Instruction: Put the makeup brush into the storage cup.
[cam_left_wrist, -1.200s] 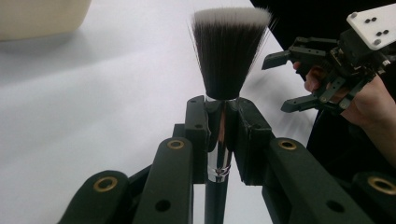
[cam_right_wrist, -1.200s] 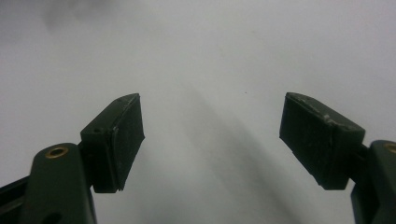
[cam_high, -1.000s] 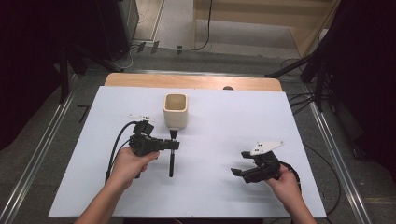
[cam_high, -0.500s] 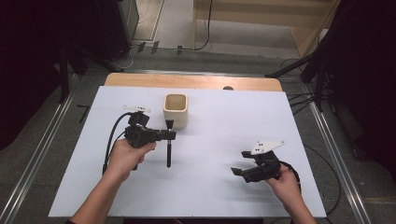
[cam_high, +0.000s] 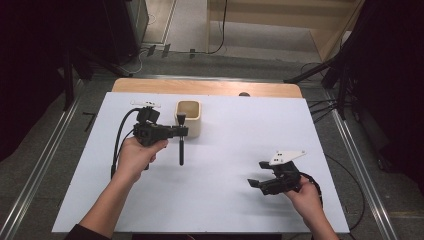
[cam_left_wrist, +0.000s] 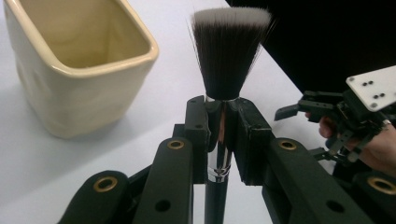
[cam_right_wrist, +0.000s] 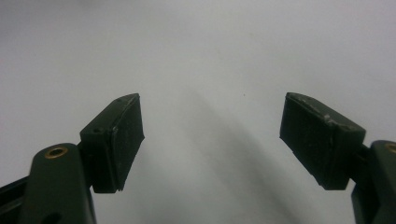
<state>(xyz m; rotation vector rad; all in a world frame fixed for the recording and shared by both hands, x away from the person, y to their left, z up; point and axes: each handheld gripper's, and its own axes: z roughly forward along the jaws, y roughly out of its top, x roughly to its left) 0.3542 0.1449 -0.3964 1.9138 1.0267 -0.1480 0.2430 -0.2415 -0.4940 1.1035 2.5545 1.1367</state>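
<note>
Left gripper (cam_high: 183, 131), clamped on the makeup brush (cam_left_wrist: 223, 88), has lifted it off the table beside the cream ceramic cup (cam_high: 189, 117), ready for insertion; right gripper (cam_high: 254, 183) rests with jaws apart, empty.

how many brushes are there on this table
1: the makeup brush, clamped at its metal collar in the left gripper, bristles up, beside the cream cup. More could be hidden inside the cup.
</note>
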